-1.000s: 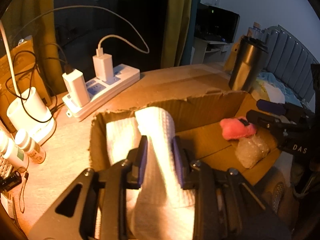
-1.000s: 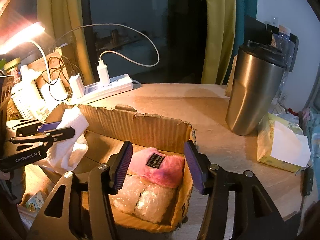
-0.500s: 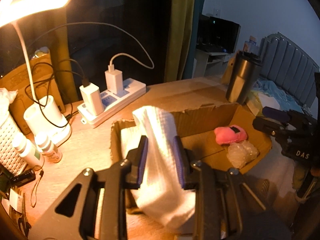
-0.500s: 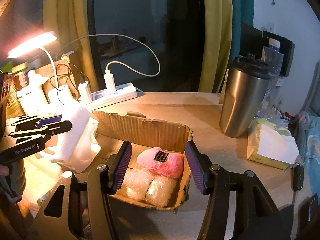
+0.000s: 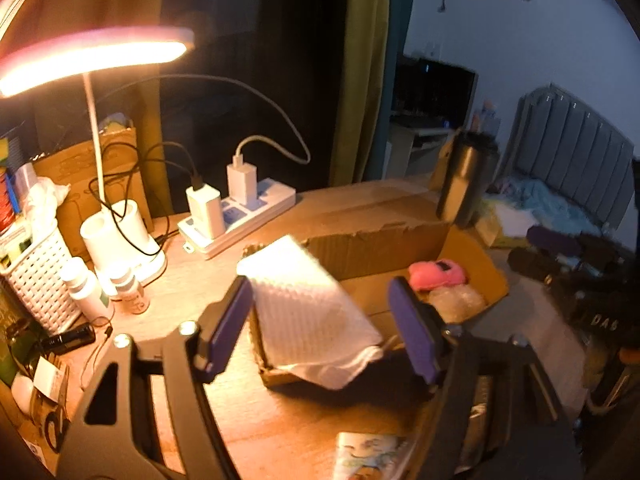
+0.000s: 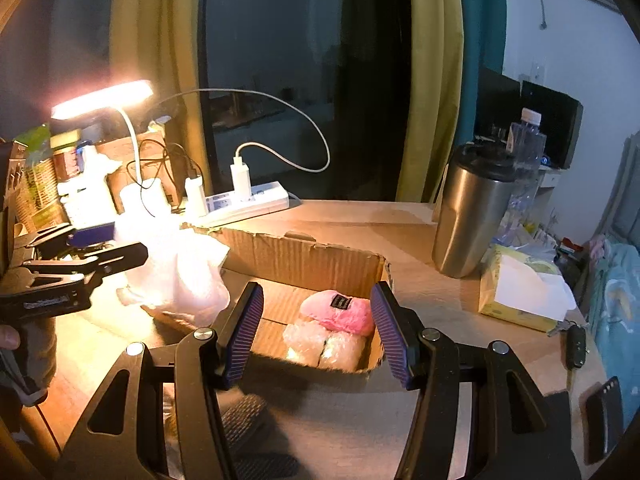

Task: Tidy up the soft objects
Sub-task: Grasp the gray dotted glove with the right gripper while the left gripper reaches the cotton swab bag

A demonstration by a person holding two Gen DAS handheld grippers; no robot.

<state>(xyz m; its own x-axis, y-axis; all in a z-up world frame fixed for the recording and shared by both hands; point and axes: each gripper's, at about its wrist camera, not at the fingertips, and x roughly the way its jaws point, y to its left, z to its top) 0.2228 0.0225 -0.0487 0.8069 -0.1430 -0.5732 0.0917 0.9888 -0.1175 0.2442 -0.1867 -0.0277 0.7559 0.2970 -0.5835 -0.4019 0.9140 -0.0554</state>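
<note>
1. Left gripper (image 5: pixel 320 316): jaws spread wide, holding nothing. It sits above the white towel (image 5: pixel 312 312), pads clear of it on both sides.
2. Right gripper (image 6: pixel 316 328): also wide open and empty, hovering over the near right end of the cardboard box (image 6: pixel 304 256).
3. Towel location: draped over the left end wall of the box, part inside, part hanging outside toward the desk's (image 5: pixel 280 420) near edge. It looks released but not fully in.
4. Orientation: the towel's long axis runs from the box's far-left corner down to its near-left wall; the loose end points toward the near edge of the desk.
5. Other contents: pink plush (image 6: pixel 340 312) and bubble wrap (image 6: pixel 324 344) sit touching in the right end of the box, plush on the far side.
6. Judgement on the step: the towel likely needs tucking in. Best to pinch the hanging end, lift it over the wall and lay it along the left half, clear of the plush.
7. Risk: pulling on the wall could drag the light box.
</note>
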